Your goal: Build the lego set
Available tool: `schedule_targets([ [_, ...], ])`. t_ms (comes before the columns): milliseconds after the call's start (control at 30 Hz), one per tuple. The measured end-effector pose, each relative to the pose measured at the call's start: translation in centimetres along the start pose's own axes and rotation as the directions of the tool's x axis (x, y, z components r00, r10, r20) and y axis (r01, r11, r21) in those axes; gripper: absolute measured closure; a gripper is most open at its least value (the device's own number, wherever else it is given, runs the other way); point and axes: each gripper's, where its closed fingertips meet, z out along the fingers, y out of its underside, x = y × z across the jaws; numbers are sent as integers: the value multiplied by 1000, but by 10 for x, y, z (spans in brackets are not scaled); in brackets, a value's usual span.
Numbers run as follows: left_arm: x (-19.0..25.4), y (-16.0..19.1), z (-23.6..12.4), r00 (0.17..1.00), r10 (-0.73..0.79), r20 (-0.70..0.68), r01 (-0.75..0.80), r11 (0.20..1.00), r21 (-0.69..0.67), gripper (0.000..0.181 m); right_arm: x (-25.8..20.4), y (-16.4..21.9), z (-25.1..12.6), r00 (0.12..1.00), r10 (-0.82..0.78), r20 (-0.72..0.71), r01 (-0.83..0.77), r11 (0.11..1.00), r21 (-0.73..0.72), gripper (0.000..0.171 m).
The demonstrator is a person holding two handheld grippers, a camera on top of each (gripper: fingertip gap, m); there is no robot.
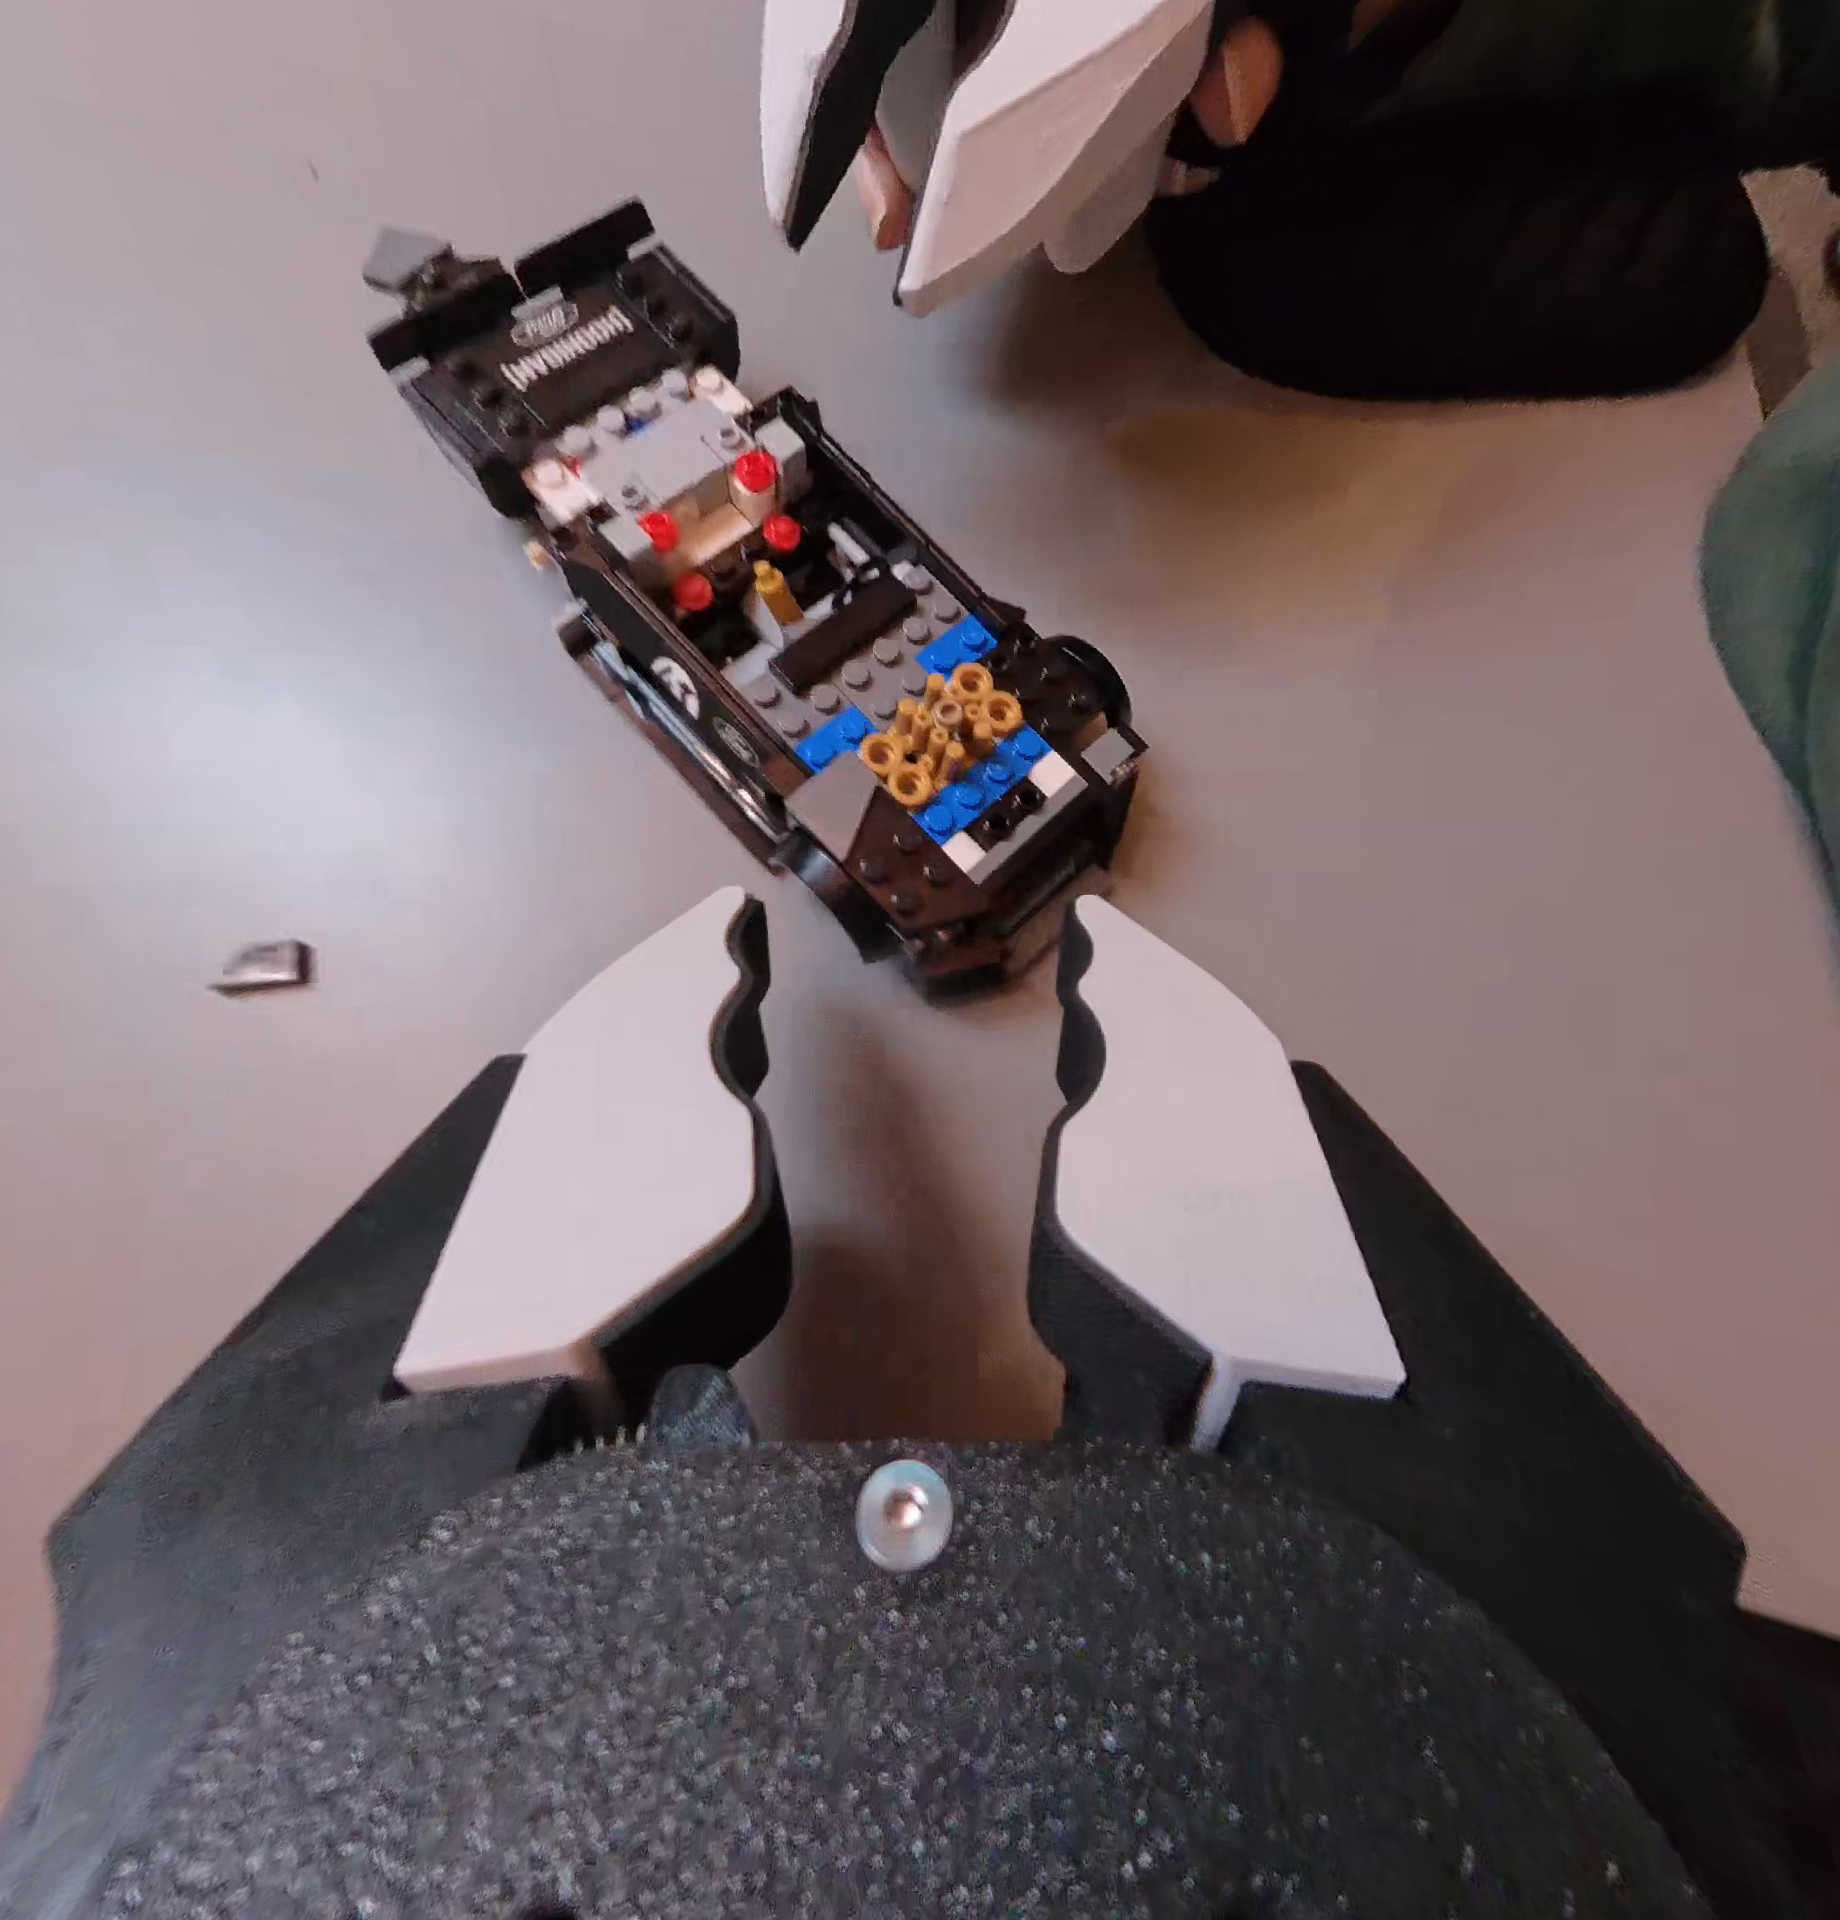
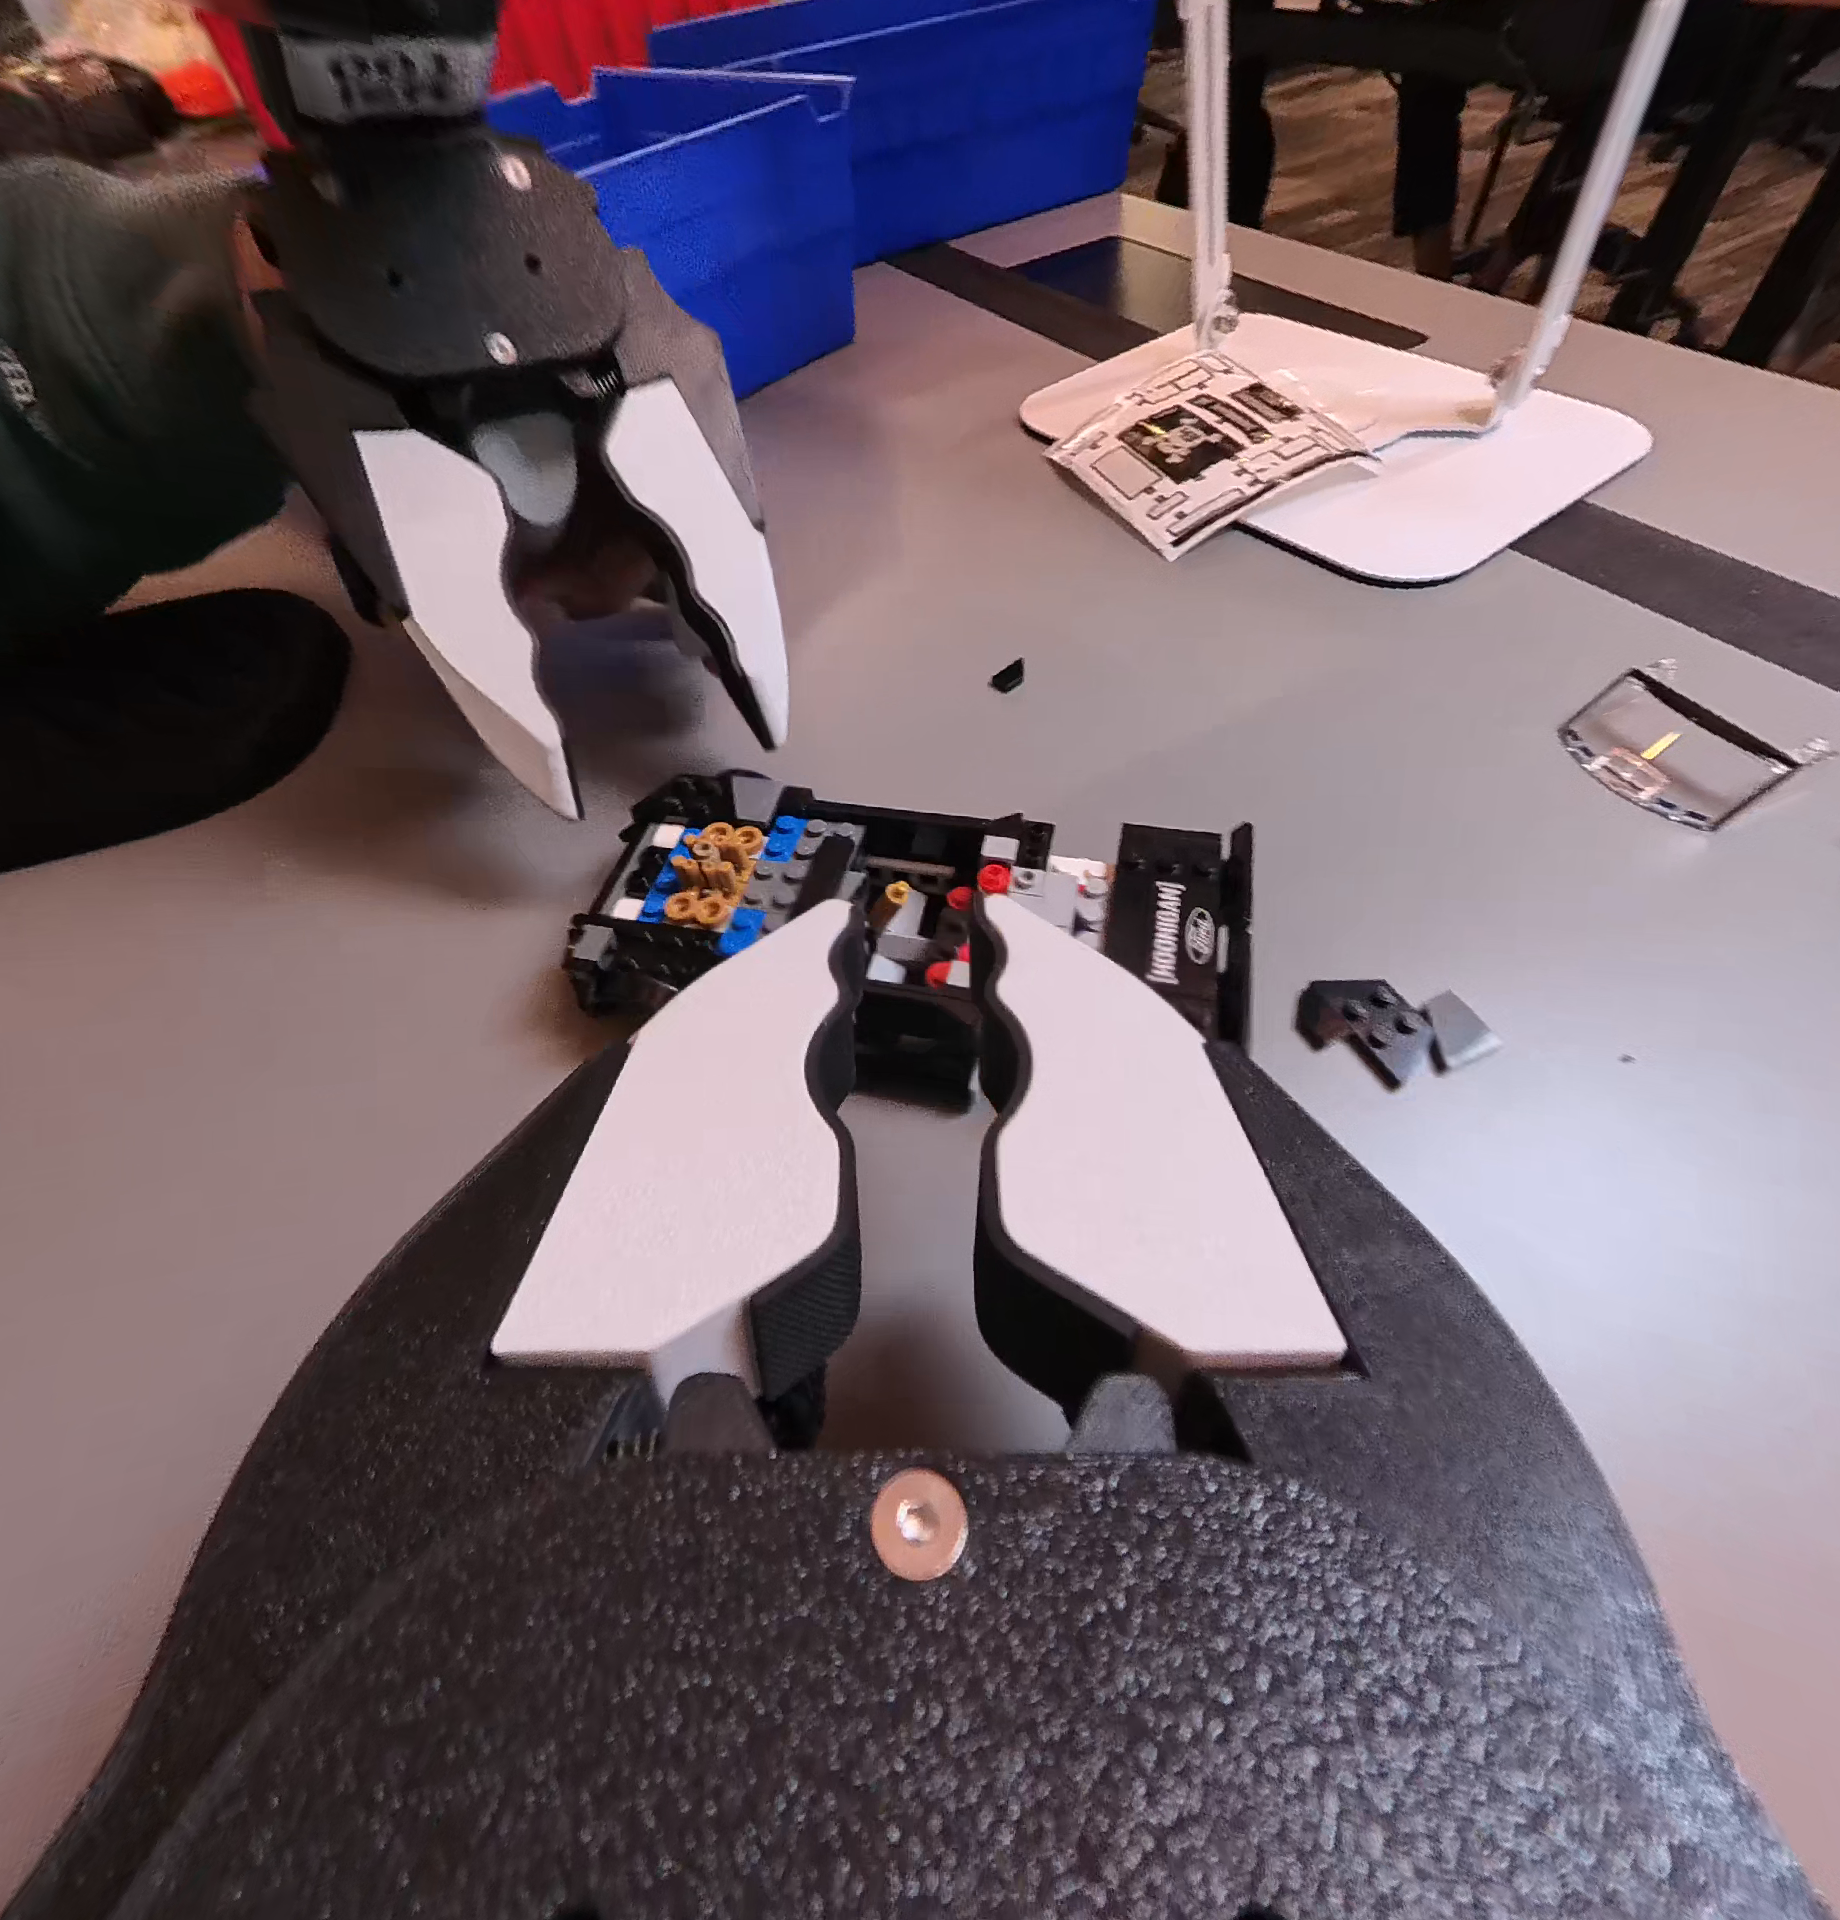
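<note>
Lying on the grey table [image 2: 1311, 1299] is a half-built lego car [image 1: 760, 613], black w/ grey, blue and red studs and a gold engine cluster [image 1: 937, 732] near one end. In the left wrist view the car is being seen diagonally, its near end sitting just ahead of the left gripper [image 1: 911, 914], whose jaws are being held spread wide w/ nothing between them; whether the right-hand fingertip is touching the car cannot be told. A small grey loose piece [image 1: 267, 966] is lying off to the left, apart from the car.

The right gripper [image 2: 916, 909] is being held over the car's middle, approx. above the cockpit section, jaws parted w/ a gap showing the model behind; no part is being pinched. In that view the left gripper is being seen hovering over the car's engine end, fingers open, tips just above the model, not touching.

Other bits are being left on the table: a black-and-grey sub-assembly [image 2: 1394, 1029] right of the car, a tiny black piece [image 2: 1009, 675] behind it, a clear windscreen part [image 2: 1685, 758] further right. A sticker sheet [image 2: 1207, 447] is resting partly on a white stand base [image 2: 1467, 488]. Blue bins [image 2: 770, 208] are standing at the far edge. A person's dark sleeve [image 2: 85, 416] is being seen at left.
</note>
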Motion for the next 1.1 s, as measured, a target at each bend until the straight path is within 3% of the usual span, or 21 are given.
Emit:
schedule_targets([
  [200,12,6,15,1000,15,-12,-15,1000,1,131,-17,-6,11,998,-53,43,55,997,-47,153],
  [333,19,1,19,999,29,-18,-29,999,31,132,-23,-7,16,991,-120,63,128,982,-140,171],
  [567,25,-1,20,999,53,2,-53,996,72,134,-42,6,42,958,-198,208,265,889,-374,171],
  [867,24,-1,24,999,42,21,-44,994,99,136,-49,15,54,926,-213,311,351,790,-502,171],
  [1100,25,-2,26,999,42,20,-44,994,102,139,-50,19,54,926,-205,317,352,773,-528,171],
])
